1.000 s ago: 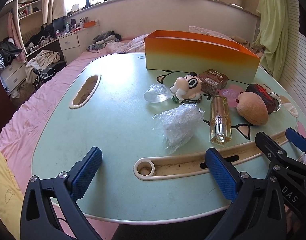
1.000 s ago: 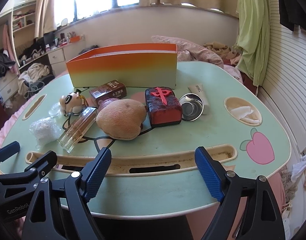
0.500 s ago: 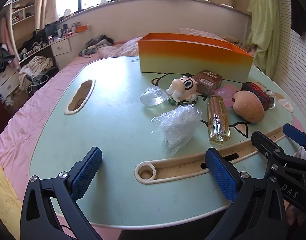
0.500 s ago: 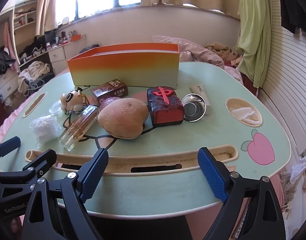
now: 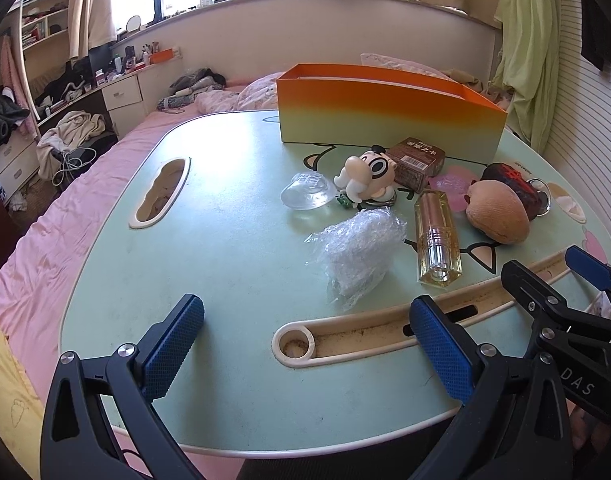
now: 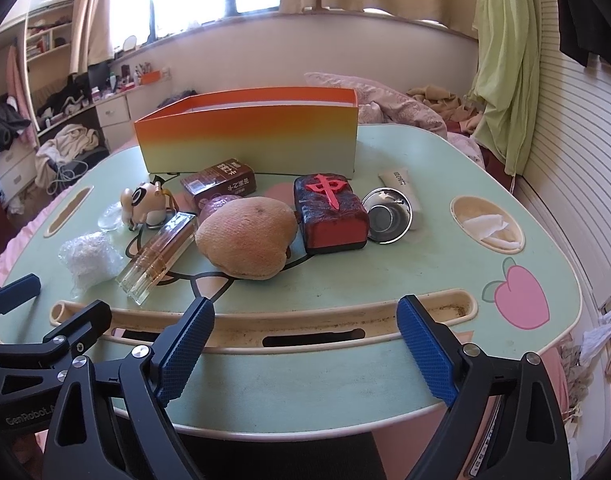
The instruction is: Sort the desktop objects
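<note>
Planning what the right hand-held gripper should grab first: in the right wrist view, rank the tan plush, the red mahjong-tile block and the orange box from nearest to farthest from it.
From the right hand-held gripper, open over the table's near edge:
1. Tan plush, ahead, slightly left of centre.
2. Red mahjong-tile block, just behind and to the plush's right.
3. Orange box, at the back of the table.
</note>
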`<act>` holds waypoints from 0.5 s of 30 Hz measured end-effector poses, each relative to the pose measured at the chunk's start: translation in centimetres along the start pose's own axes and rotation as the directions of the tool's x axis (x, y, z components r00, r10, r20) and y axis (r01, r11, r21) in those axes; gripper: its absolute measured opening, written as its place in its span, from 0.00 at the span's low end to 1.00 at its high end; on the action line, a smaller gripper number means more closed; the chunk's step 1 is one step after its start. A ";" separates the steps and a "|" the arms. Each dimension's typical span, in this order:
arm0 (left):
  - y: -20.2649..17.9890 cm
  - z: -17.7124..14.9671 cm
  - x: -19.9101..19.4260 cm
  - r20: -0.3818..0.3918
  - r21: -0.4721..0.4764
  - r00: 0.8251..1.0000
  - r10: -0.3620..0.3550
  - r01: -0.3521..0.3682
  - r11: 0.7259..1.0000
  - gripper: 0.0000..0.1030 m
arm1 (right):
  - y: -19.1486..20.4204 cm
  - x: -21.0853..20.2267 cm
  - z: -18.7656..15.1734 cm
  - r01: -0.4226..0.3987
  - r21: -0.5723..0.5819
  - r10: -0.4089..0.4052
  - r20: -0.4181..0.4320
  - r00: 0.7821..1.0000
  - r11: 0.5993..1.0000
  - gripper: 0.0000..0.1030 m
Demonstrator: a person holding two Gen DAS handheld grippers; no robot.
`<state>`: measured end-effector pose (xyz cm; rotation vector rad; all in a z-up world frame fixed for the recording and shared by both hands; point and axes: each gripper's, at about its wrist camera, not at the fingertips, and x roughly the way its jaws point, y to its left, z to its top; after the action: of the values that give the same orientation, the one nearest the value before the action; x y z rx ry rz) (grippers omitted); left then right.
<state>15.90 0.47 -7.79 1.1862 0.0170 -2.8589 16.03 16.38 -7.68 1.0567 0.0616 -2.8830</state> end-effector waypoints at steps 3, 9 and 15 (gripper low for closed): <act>0.1 0.0 0.0 0.000 0.000 1.000 -0.001 0.001 1.000 1.00 | 0.0 0.0 0.0 0.002 0.004 -0.002 0.007 1.000 1.000 0.90; 0.1 0.1 0.1 -0.010 0.006 1.000 0.001 -0.001 1.000 1.00 | -0.2 0.1 0.0 0.004 0.011 -0.004 0.020 1.000 1.000 0.91; 0.1 0.1 0.1 -0.012 0.006 1.000 0.003 -0.003 1.000 1.00 | -0.4 -0.1 -0.4 -0.002 0.036 -0.001 0.074 0.997 0.999 0.91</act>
<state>15.72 0.37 -7.80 1.2033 0.0077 -2.8514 16.38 16.84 -7.90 0.9537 0.0047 -2.9306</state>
